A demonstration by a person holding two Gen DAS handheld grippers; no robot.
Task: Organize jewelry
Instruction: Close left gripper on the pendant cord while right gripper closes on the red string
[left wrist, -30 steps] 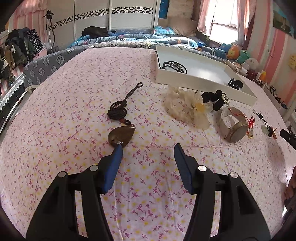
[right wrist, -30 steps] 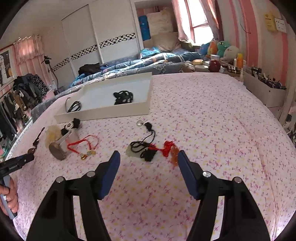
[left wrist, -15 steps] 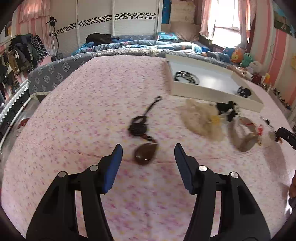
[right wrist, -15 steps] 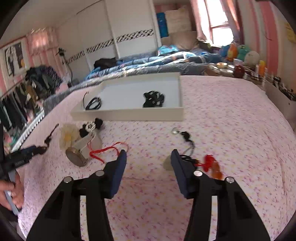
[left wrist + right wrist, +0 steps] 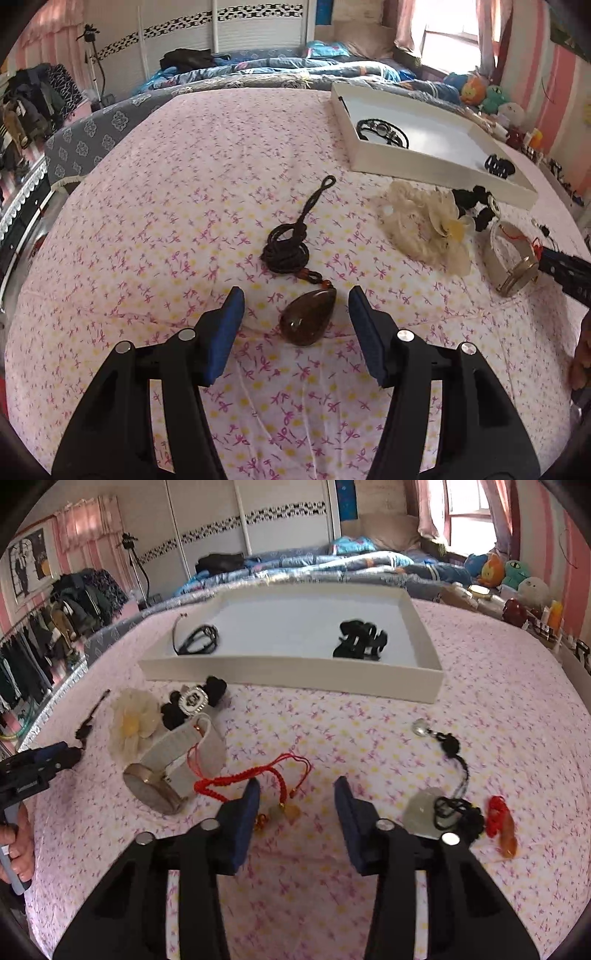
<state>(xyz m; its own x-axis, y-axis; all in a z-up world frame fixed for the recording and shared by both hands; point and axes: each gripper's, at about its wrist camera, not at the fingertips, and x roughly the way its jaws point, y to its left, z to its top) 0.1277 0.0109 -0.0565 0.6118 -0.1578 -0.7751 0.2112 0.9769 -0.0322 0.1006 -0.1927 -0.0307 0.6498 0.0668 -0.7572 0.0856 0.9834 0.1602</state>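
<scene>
Pendant (image 5: 308, 318) lies on the bedspread between my left claw's (image 5: 295, 314) spread jaws, untouched, point aimed away from me; right claw (image 5: 295, 797) is closing around the red cord's (image 5: 255, 779) charms.

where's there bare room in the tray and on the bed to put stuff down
In the white tray, the floor between the black cord bracelet and the black hair claw is bare. The bedspread left of the brown pendant necklace is bare too. It is crowded just before the tray: cream flower, white watch, red cord bracelet.
</scene>
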